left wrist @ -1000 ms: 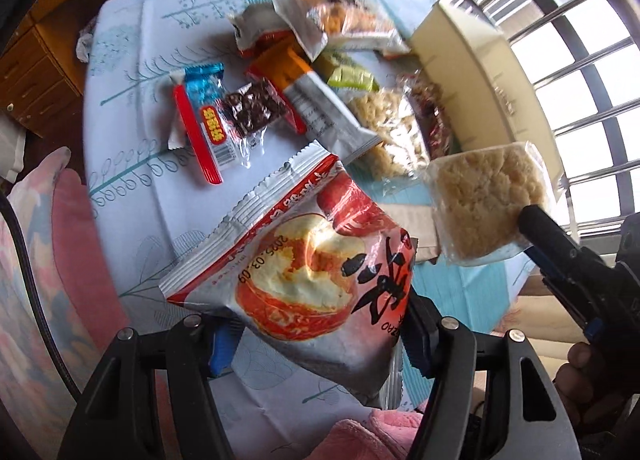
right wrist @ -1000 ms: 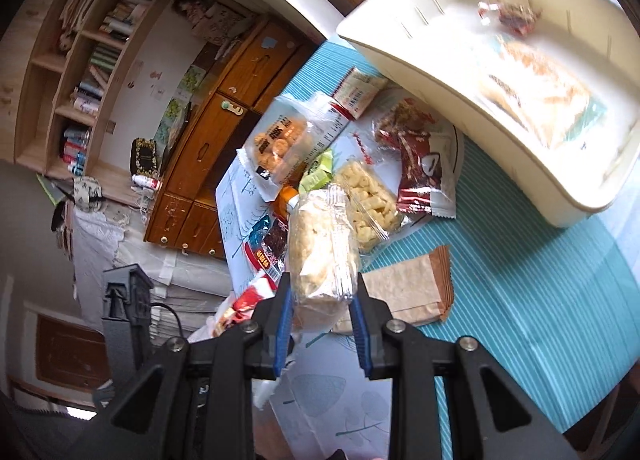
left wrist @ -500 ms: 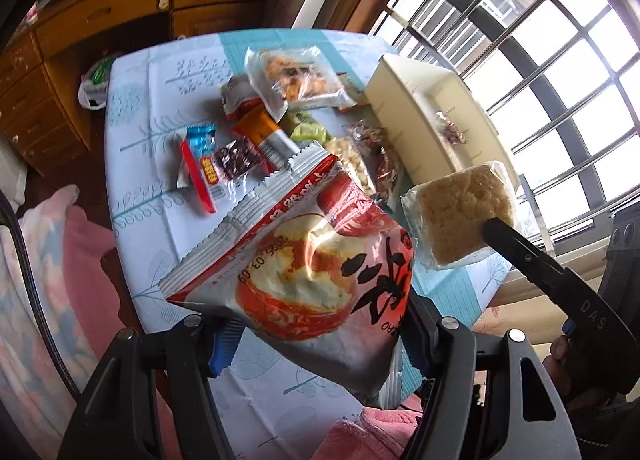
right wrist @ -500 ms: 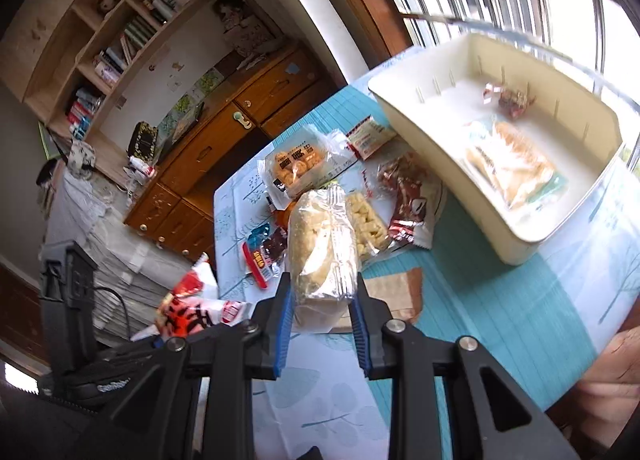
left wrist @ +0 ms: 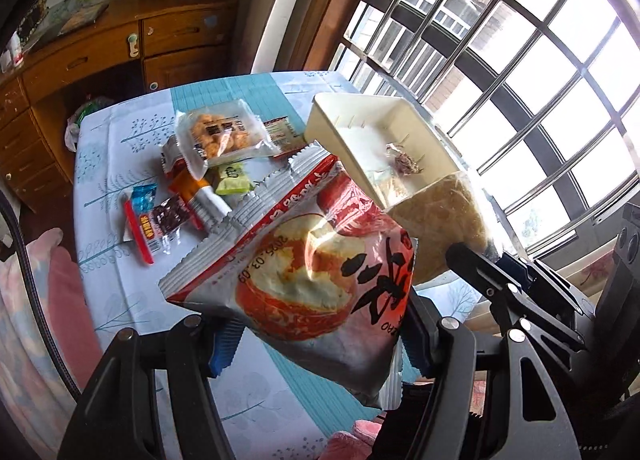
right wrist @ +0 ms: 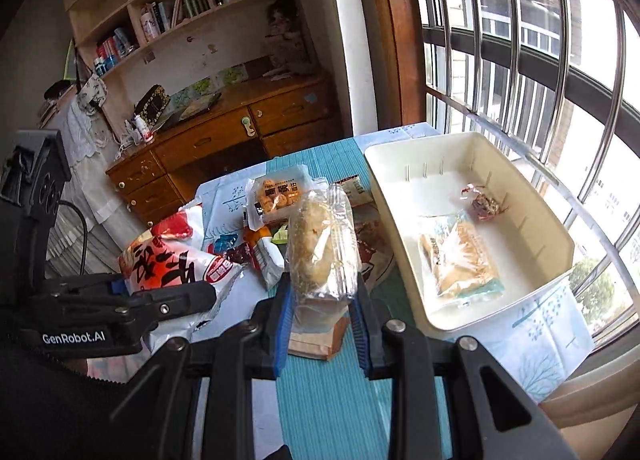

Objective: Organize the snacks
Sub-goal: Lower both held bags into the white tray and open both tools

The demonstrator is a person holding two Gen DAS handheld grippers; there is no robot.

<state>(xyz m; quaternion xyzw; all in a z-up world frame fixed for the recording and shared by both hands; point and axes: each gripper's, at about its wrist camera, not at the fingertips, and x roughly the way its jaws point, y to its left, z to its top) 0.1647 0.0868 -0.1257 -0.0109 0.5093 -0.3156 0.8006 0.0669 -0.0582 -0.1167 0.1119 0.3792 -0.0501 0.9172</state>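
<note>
Snacks ride above the table [right wrist: 328, 412] in both hands: the left gripper [left wrist: 316, 344] is clenched on a red-and-silver bag [left wrist: 304, 280], its jaws set wide across the bag's lower half, while the right gripper [right wrist: 322, 324] is closed narrowly on a clear-wrapped rice cake [right wrist: 322, 248] held on end, long axis running away from the camera. The cream bin [right wrist: 532, 219] stands at the far right of the table beside the barred window [right wrist: 520, 71], and already holds a flat packet [right wrist: 460, 260] and a small wrapped sweet [right wrist: 486, 203]. From the right gripper the bin lies ahead and to the right, just past the rice cake's tip, so this hand looks the nearer of the two. From the left gripper the bin sits beyond the bag and off to the right, with the right gripper and its rice cake between. Loose snacks, among them a pack of orange biscuits [left wrist: 220, 135], a green sachet [left wrist: 232, 179] and a red-and-blue stick [left wrist: 142, 219], lie spread on the left half of the table, well apart from the bin
</note>
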